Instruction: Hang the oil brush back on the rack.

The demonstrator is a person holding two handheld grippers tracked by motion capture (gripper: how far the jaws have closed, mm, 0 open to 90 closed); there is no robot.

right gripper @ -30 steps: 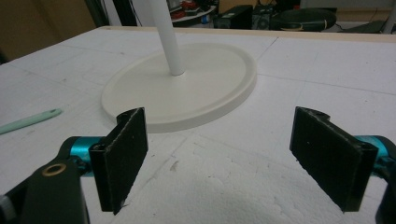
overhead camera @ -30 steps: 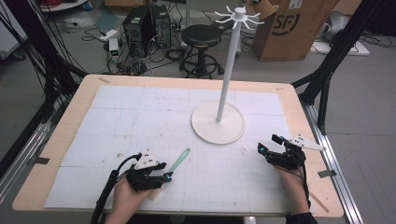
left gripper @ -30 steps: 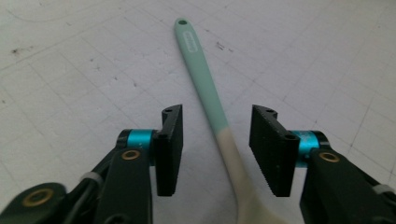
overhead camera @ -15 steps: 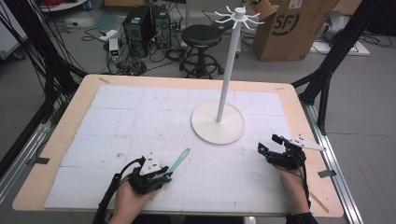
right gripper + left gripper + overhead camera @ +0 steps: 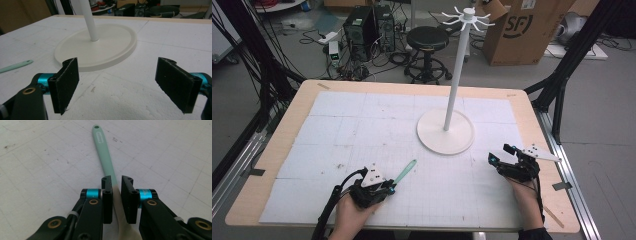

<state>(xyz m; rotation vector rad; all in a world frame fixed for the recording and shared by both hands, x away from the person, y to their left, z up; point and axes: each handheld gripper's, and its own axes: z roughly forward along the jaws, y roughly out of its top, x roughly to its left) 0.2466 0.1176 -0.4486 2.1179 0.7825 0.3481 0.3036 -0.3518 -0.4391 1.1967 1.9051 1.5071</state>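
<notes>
A mint-green utensil [image 5: 405, 172] with a cream lower end lies on the white mat, its holed handle tip pointing away toward the stand. My left gripper [image 5: 388, 189] sits at the near left of the table, shut on the utensil [image 5: 105, 157] at the point where green turns to cream. The left gripper [image 5: 117, 187] holds it low against the mat. My right gripper [image 5: 499, 153] rests at the near right, open, with nothing between its jaws. In the right gripper view the right gripper [image 5: 117, 85] faces the stand's round base [image 5: 100, 47].
A tall white stand [image 5: 446, 131] with a ring of hooks [image 5: 467, 15] at its top rises from the mat's far centre-right. The wooden table edge [image 5: 532, 125] runs close on the right. Beyond the table are a stool, computers and a cardboard box.
The left hand and gripper shifted slightly right and forward along the utensil's handle. The utensil and the right gripper have stayed in place.
</notes>
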